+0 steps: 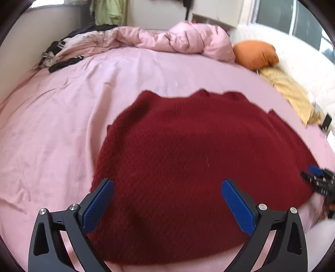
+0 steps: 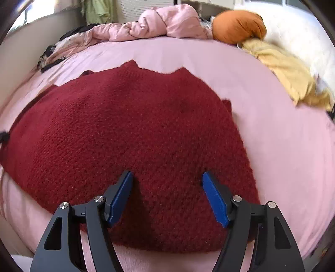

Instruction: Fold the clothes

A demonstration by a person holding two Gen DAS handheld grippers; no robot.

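Both the left gripper (image 1: 167, 186) and right gripper (image 2: 167, 177) hang released above the red sweater (image 1: 188, 159) (thick knit); a shallow pinch could snag only the top layer.

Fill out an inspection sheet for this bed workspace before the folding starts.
Surface: bed under a pink sheet, lightly creased.
Job's things: dark red knitted sweater spread flat on the sheet, sleeves apparently tucked in.
Clutter: crumpled pink duvet, round orange cushion, yellow cloth, black and white garments at the far left edge, a small dark object at the right edge.
Grippers: left gripper open over the sweater's near left part; right gripper open over its near right part; nothing between the pads of either.
Cables: nothing seen.
Surroundings: fluffy white bedding on the right, green clothing hanging beyond the bed, window at the upper right.
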